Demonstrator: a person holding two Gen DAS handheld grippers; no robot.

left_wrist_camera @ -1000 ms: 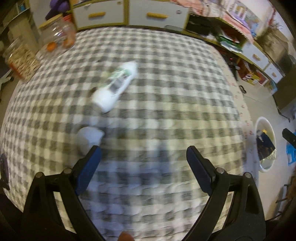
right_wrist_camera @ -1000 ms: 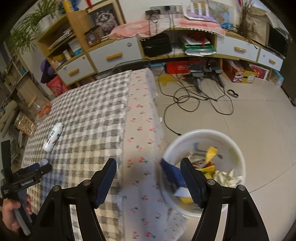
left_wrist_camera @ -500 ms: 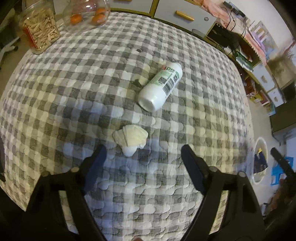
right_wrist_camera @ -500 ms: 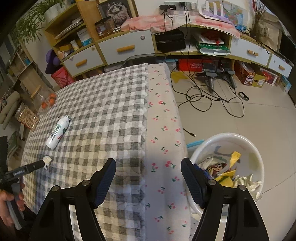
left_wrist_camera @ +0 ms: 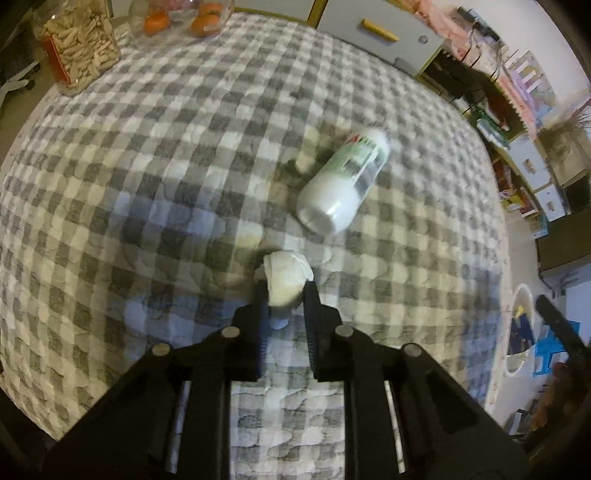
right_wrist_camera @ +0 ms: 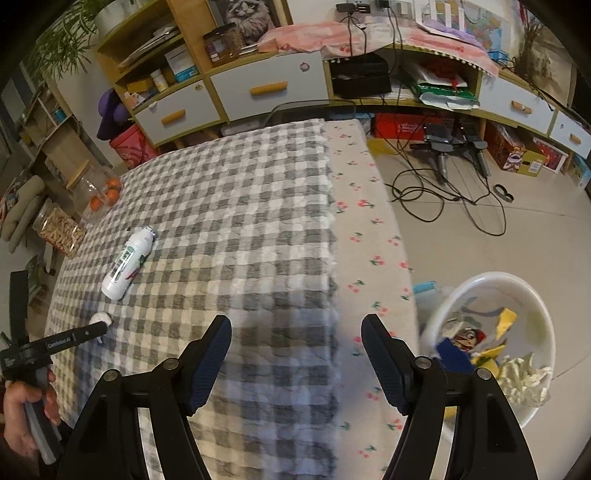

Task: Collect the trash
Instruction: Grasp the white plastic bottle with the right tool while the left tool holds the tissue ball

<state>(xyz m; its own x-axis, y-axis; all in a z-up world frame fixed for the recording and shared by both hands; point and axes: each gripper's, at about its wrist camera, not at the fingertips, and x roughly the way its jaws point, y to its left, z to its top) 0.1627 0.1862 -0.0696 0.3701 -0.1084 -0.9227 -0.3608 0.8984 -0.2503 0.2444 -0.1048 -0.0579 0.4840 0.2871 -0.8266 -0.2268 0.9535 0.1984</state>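
Observation:
My left gripper (left_wrist_camera: 283,291) is shut on a crumpled white tissue (left_wrist_camera: 286,275) on the grey checked tablecloth (left_wrist_camera: 166,155). A white plastic bottle (left_wrist_camera: 341,184) lies on its side just beyond it. In the right wrist view the left gripper (right_wrist_camera: 98,328) shows at the left with the tissue (right_wrist_camera: 100,318), and the bottle (right_wrist_camera: 127,264) lies behind it. My right gripper (right_wrist_camera: 295,354) is open and empty above the table's right edge. A white trash bin (right_wrist_camera: 491,343) with wrappers stands on the floor to its right.
A jar of snacks (left_wrist_camera: 79,55) and a jar of oranges (left_wrist_camera: 184,18) stand at the table's far left. The bin (left_wrist_camera: 521,328) shows at the right of the left wrist view. Cables (right_wrist_camera: 443,192) lie on the floor before a low cabinet (right_wrist_camera: 266,88).
My left gripper has moved forward and closed on the tissue. My right gripper has swung left from over the bin toward the table, still open.

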